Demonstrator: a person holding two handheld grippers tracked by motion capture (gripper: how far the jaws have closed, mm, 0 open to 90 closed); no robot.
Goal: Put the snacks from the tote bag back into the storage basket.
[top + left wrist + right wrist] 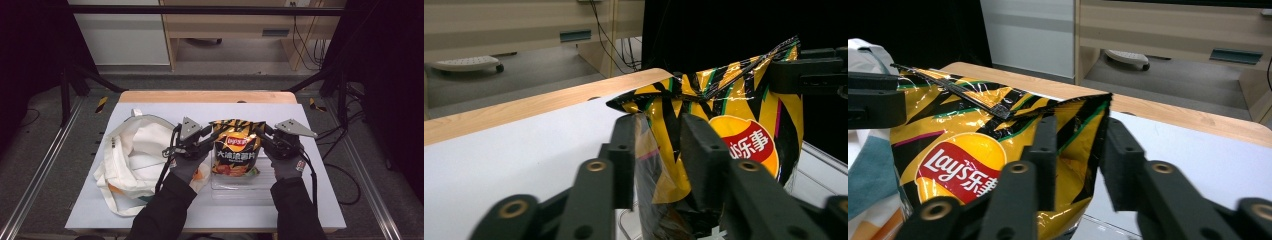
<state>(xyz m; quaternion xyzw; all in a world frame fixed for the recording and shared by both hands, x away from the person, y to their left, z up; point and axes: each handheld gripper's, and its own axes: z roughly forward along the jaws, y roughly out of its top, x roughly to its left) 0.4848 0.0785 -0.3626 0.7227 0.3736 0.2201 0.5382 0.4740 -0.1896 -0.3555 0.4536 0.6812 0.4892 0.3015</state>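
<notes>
A yellow and black Lay's chip bag (236, 147) stands upright over a clear plastic tray (240, 189) in the middle of the table. My left gripper (209, 140) straddles the bag's left edge. In the left gripper view the jaws (656, 150) stand apart, with the bag (744, 125) loose between them. My right gripper (263, 140) sits at the bag's right edge. In the right gripper view its jaws (1075, 155) are also spread, and the bag's (958, 150) side seam lies between them without being pinched.
A white cloth tote bag (135, 160) lies crumpled on the left of the table, close to my left hand. The white table cover (310, 200) has bare room at the right and front. A wooden edge (200, 96) runs along the far side.
</notes>
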